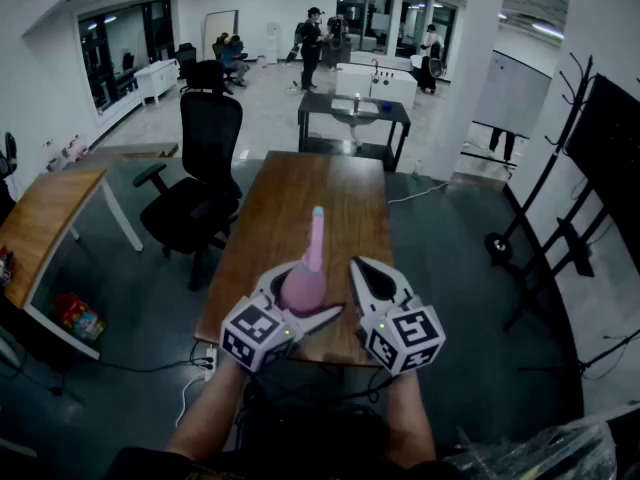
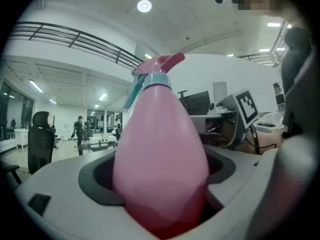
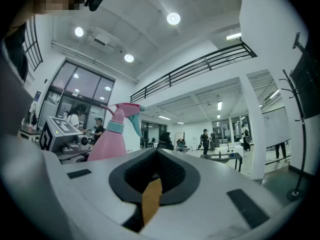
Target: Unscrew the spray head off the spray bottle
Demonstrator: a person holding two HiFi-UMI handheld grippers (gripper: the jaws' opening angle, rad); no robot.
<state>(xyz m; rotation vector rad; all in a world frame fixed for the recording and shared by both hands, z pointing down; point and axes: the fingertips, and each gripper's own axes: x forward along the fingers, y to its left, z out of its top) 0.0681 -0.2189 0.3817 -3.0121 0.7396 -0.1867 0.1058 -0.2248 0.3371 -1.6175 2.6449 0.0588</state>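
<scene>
A pink spray bottle (image 1: 303,286) with a teal collar and a pink spray head (image 1: 317,215) is held upright above the near end of a brown wooden table (image 1: 283,218). My left gripper (image 1: 297,303) is shut on the bottle's fat body (image 2: 160,169), which fills the left gripper view. The spray head (image 2: 159,66) still sits on the neck. My right gripper (image 1: 368,278) is just right of the bottle, apart from it, shut with nothing between its jaws. In the right gripper view the bottle (image 3: 110,139) stands to the left, its spray head (image 3: 125,110) pointing right.
A black office chair (image 1: 200,183) stands left of the table. A wooden desk (image 1: 45,218) is at far left, a dark table (image 1: 353,113) further back, a black stand (image 1: 560,198) on the right. People stand far off in the room.
</scene>
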